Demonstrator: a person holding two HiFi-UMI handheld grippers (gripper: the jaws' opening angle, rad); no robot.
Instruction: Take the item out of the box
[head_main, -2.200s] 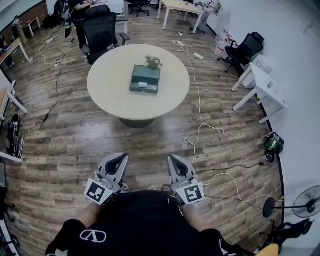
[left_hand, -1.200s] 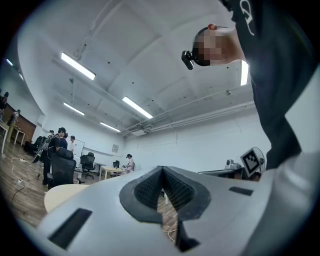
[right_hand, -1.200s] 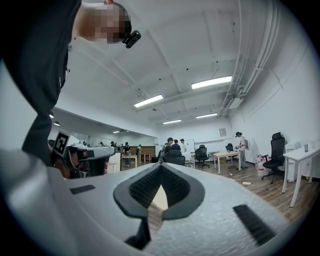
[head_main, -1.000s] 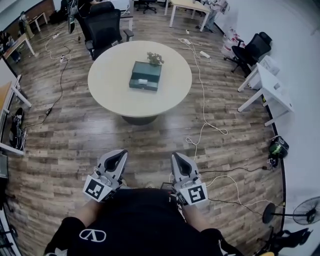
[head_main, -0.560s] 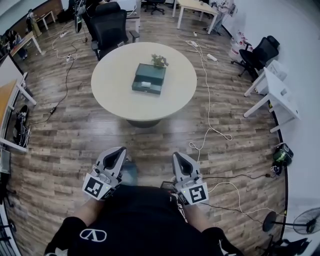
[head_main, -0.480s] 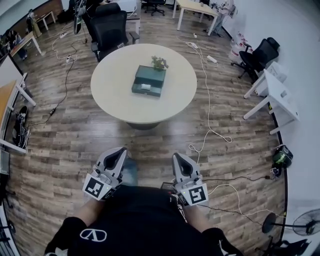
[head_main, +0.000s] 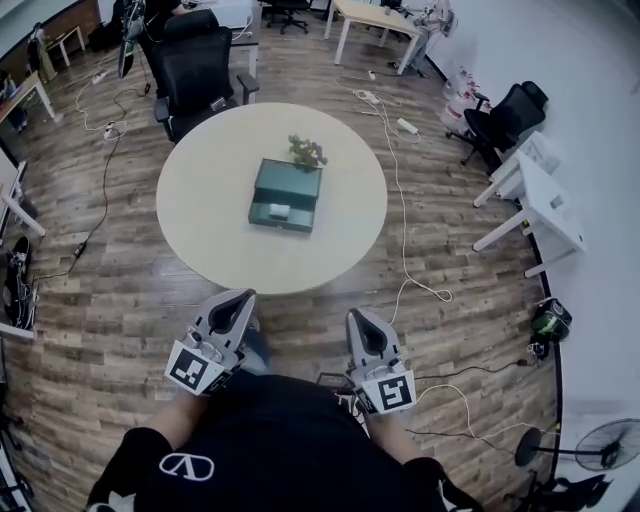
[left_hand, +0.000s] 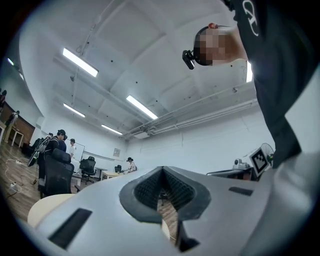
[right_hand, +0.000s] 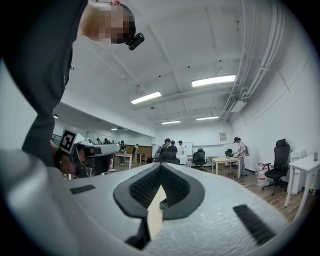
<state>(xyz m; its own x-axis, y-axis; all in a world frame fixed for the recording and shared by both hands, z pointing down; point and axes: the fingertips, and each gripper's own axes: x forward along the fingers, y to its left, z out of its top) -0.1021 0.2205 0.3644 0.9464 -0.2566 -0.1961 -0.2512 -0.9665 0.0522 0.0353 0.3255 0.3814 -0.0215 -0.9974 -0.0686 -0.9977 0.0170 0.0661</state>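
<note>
Round table (head_main: 200, 240) nearer now, left tongs (head_main: 243, 298) and right tongs (head_main: 357, 319) clenched empty, box (head_main: 286, 195) contents too small to tell

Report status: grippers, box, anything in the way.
Left gripper and right gripper shut, empty. Dark green rectangular box on round beige table, untouched. Small potted plant behind it.

Open-plan office. Swivel chairs (head_main: 195, 65), white desks (head_main: 540, 195) and a round table (head_main: 210, 230) on wood flooring (head_main: 120, 300). Strip lights (right_hand: 212, 80) overhead.

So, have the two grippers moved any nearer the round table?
Yes: the left gripper and right gripper have come forward, almost to the round table's near edge.
</note>
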